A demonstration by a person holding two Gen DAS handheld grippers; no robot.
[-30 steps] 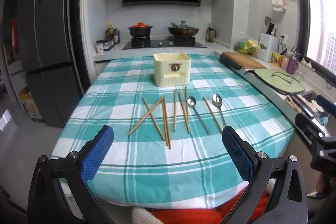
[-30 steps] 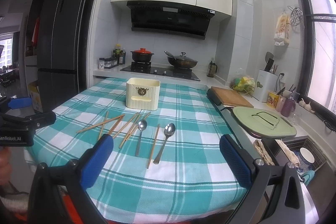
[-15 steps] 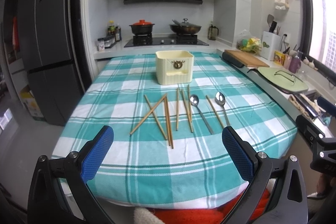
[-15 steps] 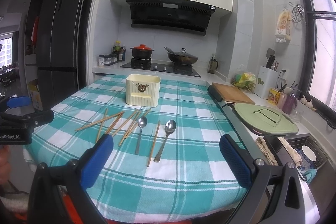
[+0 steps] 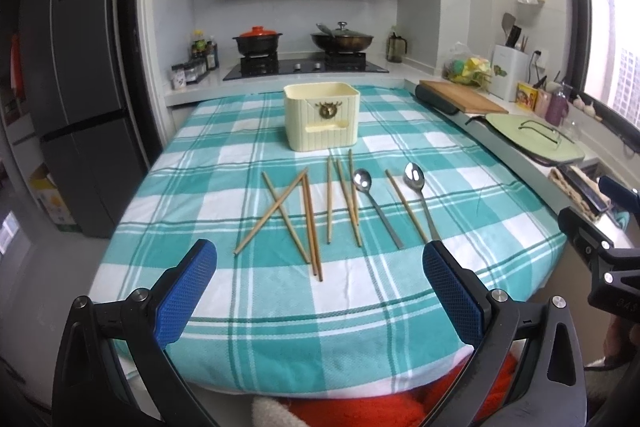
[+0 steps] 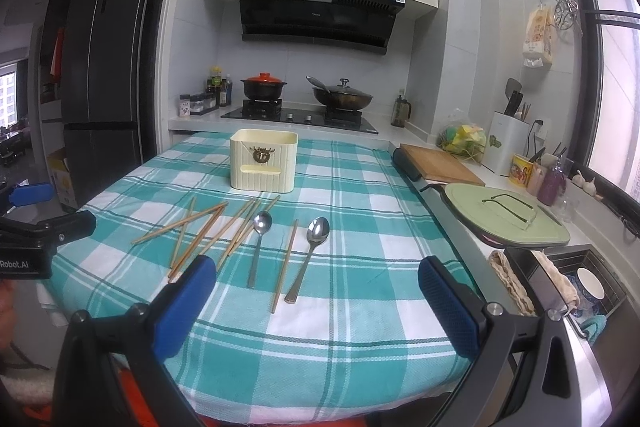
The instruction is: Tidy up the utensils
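- Left wrist view: the left gripper (image 5: 318, 277) hangs over the near edge of the checked tablecloth (image 5: 224, 163), jaws spread wide and holding nothing. Compared with a second ago, the camera has tilted slightly; the utensils sit a little lower and nearer in the frame, and none has shifted on the cloth.
- Right wrist view: the right gripper (image 6: 316, 291) is likewise wide open and empty, and shows a similar slight change of angle. Judged from this, both tools are only lining up; no pick has begun.
- Task objects: the wooden chopsticks (image 5: 308, 219) lie loose in the middle of the table, several crossing at the left of the group. One lone chopstick (image 6: 285, 265) lies between the left spoon (image 5: 374, 205) and the right spoon (image 5: 420, 201), both bowl-end far.
- Container: the cream utensil holder (image 5: 321, 115) stands upright just beyond the chopsticks, centre-far on the cloth. Its interior is not visible from either view, though nothing rises above its rim, so it is probably empty and sorting has not started.
- Other containers: a white knife block (image 6: 510, 141) on the right counter holds dark-handled tools; a red-lidded pot (image 6: 263, 87) and a lidded wok (image 6: 342, 97) sit on the far stove, contents hidden.
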